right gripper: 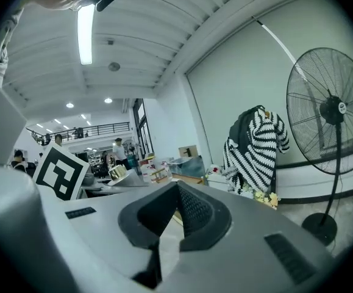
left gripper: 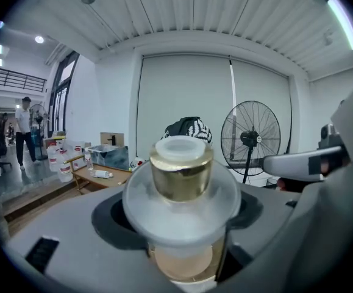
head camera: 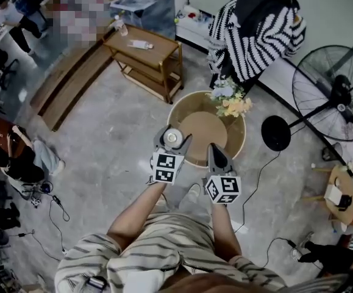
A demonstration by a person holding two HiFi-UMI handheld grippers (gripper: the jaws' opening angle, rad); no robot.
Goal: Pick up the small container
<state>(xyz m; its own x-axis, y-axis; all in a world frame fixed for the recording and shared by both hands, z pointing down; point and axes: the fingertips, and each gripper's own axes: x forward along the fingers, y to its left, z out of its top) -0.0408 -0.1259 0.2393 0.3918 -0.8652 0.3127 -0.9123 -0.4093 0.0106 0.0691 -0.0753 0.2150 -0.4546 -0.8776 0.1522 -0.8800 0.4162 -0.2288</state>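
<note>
Small container (left gripper: 181, 182): a frosted jar with a gold band and a pale cap. It is pinched between the jaws of my left gripper (head camera: 172, 141), which stand wide because the jar body fills them. In the left gripper view the jar sits upright and centred, cap uppermost. From the head view it is over the near left rim of the round table (head camera: 237, 140), and I judge it clear of the tabletop, though I cannot confirm the gap.

Right gripper (right gripper: 175, 191): jaws pressed together with nothing between them. It is held just beside the left one, over the table's near edge.

Risks from here:
- The jaws bear on the smooth rounded wall of the small container. Any tilt of my left wrist could let it rotate or slide out, and a fall would hit the table rim or the floor.
- Relaxing the grip before the jar is steady gives the same result.
- The two grippers are close together, so a careless swing of the right one could knock the jar.
- The flowers (head camera: 232, 99) at the far rim are well apart and not a concern unless I reach forward.
</note>
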